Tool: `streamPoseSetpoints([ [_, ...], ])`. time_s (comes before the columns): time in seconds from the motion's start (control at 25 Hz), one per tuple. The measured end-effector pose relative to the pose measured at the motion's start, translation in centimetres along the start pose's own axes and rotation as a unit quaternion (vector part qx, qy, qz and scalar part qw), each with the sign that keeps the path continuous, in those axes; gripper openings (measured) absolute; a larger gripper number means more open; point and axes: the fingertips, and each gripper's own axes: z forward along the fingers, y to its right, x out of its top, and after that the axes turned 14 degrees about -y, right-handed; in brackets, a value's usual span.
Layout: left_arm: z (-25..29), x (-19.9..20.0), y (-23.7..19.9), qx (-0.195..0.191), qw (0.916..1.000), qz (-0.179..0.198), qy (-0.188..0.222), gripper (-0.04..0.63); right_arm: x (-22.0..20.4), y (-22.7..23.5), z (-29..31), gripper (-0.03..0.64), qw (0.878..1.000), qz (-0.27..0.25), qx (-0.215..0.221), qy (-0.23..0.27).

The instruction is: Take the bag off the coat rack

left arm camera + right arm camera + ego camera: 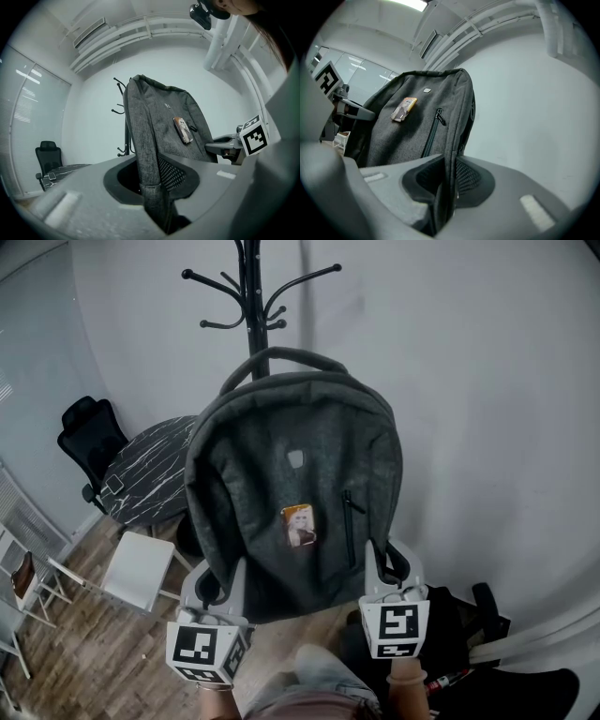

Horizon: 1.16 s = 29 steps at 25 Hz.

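The head view looks steeply down from behind both tools; each gripper view, close at its jaws, faces the bag (295,474) front that all three share.

The bag (295,484) is being held up in front of the coat rack (251,296), covering its pole, with the hooks sticking out above the bag's handle. The left gripper (216,585) is clamping the bag's lower left edge and the right gripper (389,570) its lower right edge. Left of the bag, a round table (150,474) is standing, with an office chair (89,442) sitting beyond it and a stool (141,570) on its near side.
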Motion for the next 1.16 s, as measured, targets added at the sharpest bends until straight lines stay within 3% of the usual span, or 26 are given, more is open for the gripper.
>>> streamPoseSetpoints([
  [0.84,-0.21,0.24,-0.22,-0.009,0.9999,0.007,0.010,0.087,0.01,-0.29,-0.37,0.057,1.000,0.000,-0.009,0.003],
  [1.16,0.09,-0.29,-0.18,-0.017,0.9998,-0.001,-0.008,0.087,-0.17,-0.50,-0.18,0.057,1.000,0.000,-0.007,-0.006],
])
